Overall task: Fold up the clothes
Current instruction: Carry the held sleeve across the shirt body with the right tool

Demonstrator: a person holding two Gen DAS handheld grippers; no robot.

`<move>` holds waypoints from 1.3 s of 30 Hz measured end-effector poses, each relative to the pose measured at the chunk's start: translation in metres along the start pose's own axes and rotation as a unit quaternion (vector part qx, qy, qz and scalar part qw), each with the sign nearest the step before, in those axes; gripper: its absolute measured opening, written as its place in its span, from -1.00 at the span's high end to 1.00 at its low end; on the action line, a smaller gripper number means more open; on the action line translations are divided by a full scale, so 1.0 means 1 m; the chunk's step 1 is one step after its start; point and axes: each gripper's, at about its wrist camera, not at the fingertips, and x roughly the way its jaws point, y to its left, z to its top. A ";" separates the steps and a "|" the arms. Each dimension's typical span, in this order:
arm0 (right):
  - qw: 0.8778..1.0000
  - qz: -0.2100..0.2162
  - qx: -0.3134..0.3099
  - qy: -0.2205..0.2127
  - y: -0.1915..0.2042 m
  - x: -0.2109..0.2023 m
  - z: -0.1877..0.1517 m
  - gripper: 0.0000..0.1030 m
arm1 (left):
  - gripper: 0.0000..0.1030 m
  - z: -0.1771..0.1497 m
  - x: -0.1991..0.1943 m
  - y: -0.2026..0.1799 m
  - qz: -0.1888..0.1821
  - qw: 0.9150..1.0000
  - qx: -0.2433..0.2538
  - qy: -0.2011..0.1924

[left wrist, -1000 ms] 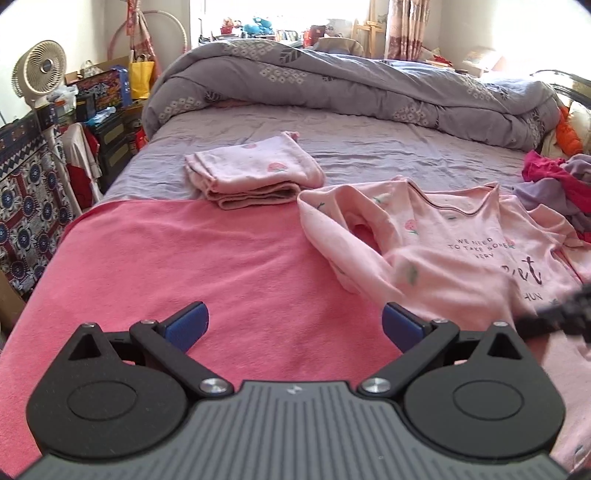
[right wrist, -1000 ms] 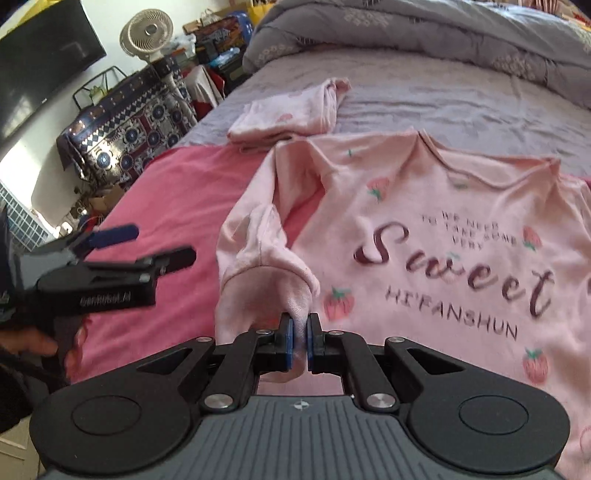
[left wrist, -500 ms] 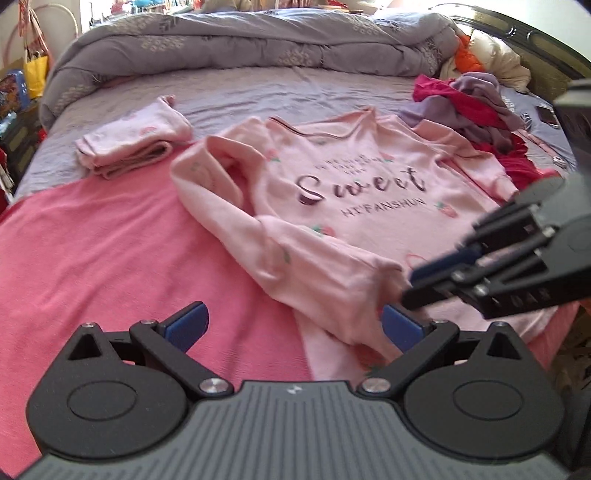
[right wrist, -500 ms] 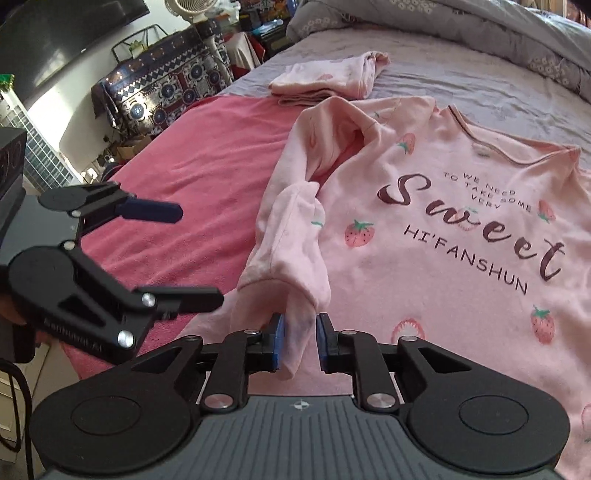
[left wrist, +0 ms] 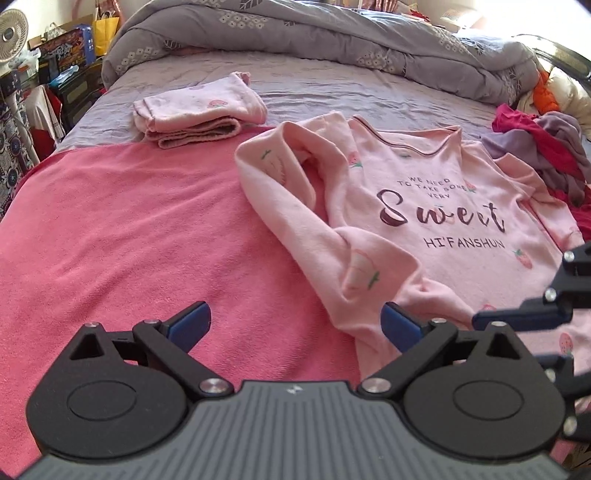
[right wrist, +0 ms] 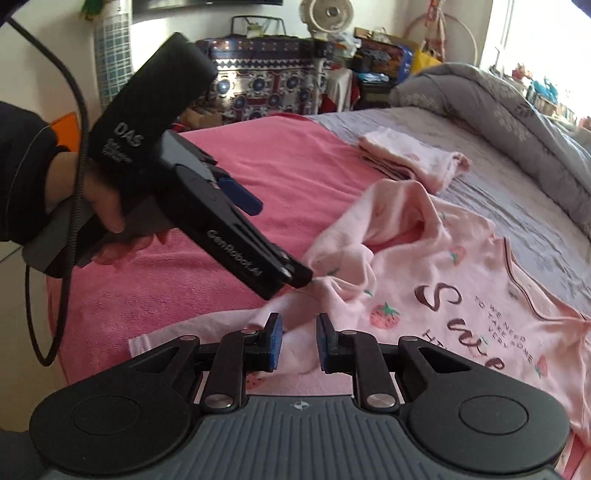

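A pink long-sleeved top printed "Sweet" lies face up on the bed, its left sleeve bunched and folded toward the hem. My left gripper is open wide over the pink bedspread, its right pad beside the sleeve end. In the right wrist view a hand in a black sleeve holds that gripper over the sleeve. My right gripper stands slightly open with pale sleeve cloth between its jaws and the pads not pressing on it. One of its fingers shows at the right of the left wrist view.
A folded pink garment lies further back on the grey sheet. A grey duvet is heaped along the far side. Red and purple clothes are piled at the right. A pink bedspread covers the near half. Boxes and a fan stand beyond the bed.
My right gripper was shut on the sleeve cuff a second ago; its jaws have parted and it has rolled. The left gripper swung toward the sleeve and now sits close to the right one.
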 end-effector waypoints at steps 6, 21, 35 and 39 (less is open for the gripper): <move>0.998 -0.028 -0.034 0.032 0.010 0.018 -0.005 0.60 | -0.93 0.004 0.004 0.015 -0.008 0.999 -0.035 0.002; 0.993 -0.107 -0.027 0.045 -0.014 0.029 -0.017 0.51 | -0.92 0.014 0.032 0.006 -0.009 0.998 -0.058 -0.002; 0.976 -0.207 0.035 0.050 -0.035 0.043 -0.024 0.26 | -1.00 0.006 0.052 -0.001 0.033 0.999 -0.010 0.030; 0.980 -0.191 0.023 0.040 -0.038 0.036 -0.027 0.16 | -1.00 0.007 0.053 0.000 0.033 0.999 -0.009 0.031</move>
